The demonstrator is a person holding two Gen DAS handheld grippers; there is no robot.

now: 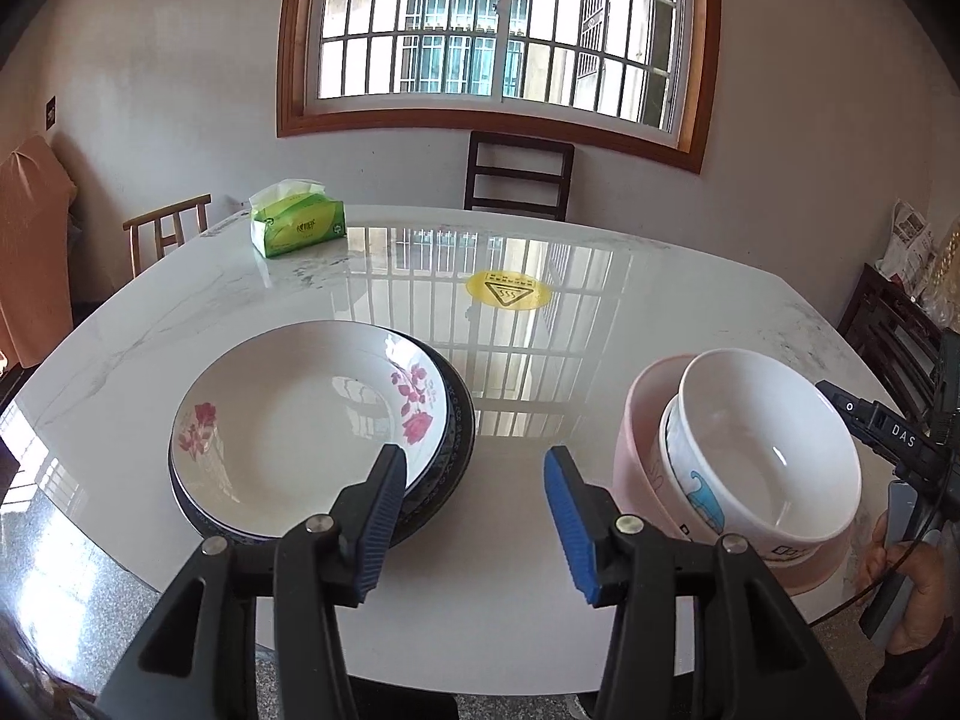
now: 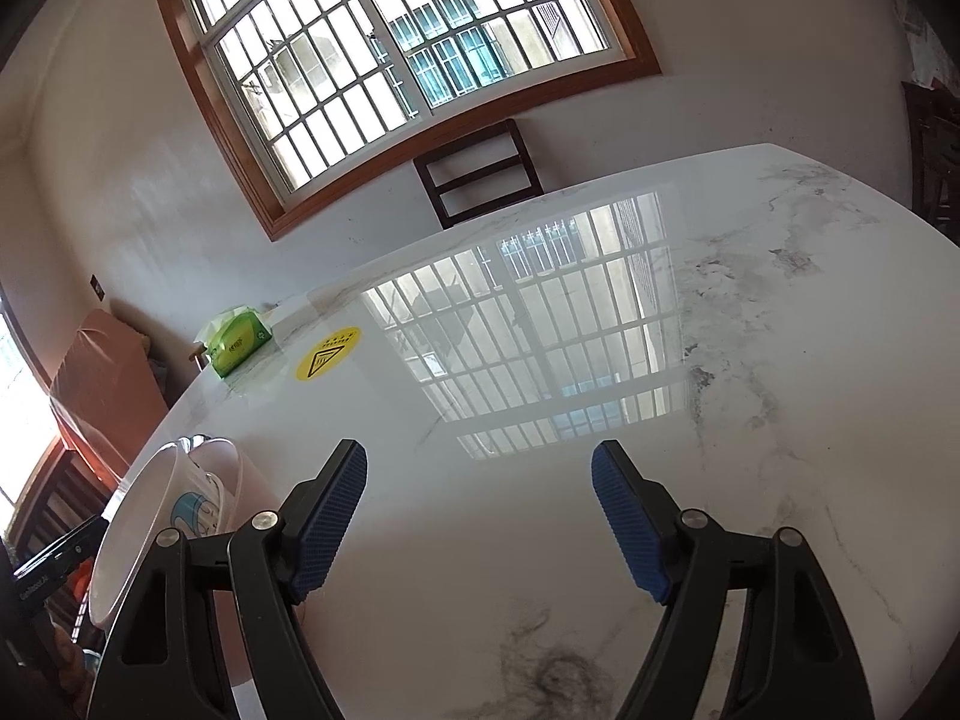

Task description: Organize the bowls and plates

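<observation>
A white plate with pink flowers [image 1: 288, 420] lies on top of a dark-rimmed plate [image 1: 456, 438] on the marble table [image 1: 660, 300]. To its right, white bowls [image 1: 774, 438] sit tilted, nested inside a pink bowl [image 1: 636, 444]. My left gripper [image 1: 474, 455] stands open over the bare gap between the plates and the bowls, its left finger [image 1: 378, 516] overlapping the plate rims in view. My right gripper [image 2: 480, 451] is open above bare table, holding nothing. The bowl stack [image 2: 156, 516] is at its left finger.
A green tissue pack [image 1: 297, 227] rests at the table's far left, and a yellow warning sticker [image 1: 509, 290] marks the middle. Chairs [image 1: 519, 177] stand along the far and left sides under a barred window. A hand [image 1: 906, 576] is at the right edge.
</observation>
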